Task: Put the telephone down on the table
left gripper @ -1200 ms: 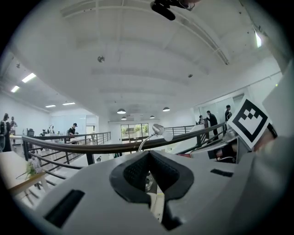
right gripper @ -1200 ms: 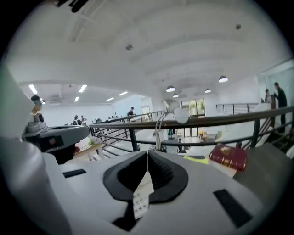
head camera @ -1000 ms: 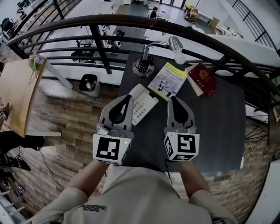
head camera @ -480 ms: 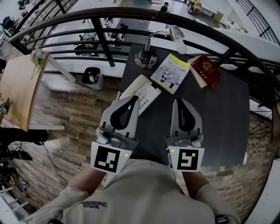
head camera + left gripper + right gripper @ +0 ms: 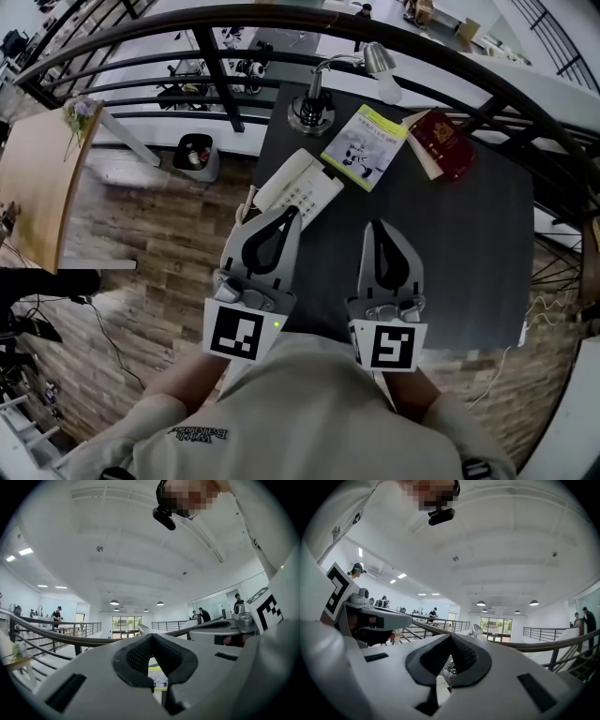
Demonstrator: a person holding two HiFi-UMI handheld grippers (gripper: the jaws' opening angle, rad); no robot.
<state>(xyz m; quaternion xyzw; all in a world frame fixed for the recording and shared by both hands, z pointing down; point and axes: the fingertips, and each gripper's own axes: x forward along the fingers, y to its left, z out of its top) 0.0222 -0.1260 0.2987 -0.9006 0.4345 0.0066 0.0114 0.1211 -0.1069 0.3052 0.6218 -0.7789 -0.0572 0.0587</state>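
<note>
The white telephone [image 5: 298, 185] lies flat on the dark table [image 5: 459, 244], at its left edge, handset on its cradle. My left gripper [image 5: 290, 215] points at the phone's near end and stops just short of it, jaws shut with nothing between them. My right gripper [image 5: 377, 228] hovers over the table's middle, to the right of the phone, also shut and empty. In the left gripper view the left gripper [image 5: 151, 637] has its tips together, and the yellow-green booklet [image 5: 157, 677] shows through the hollow. In the right gripper view the right gripper [image 5: 451, 637] is likewise shut.
A desk lamp [image 5: 314, 103] stands at the table's far left corner. A yellow-green booklet [image 5: 367, 145] and a red book [image 5: 440, 142] lie beyond the phone. A black railing [image 5: 281, 42] curves behind the table. A white cable [image 5: 525, 333] hangs at the right edge.
Both grippers have drawn back toward the person, away from the telephone, which stays lying on the table. Both stay shut.
</note>
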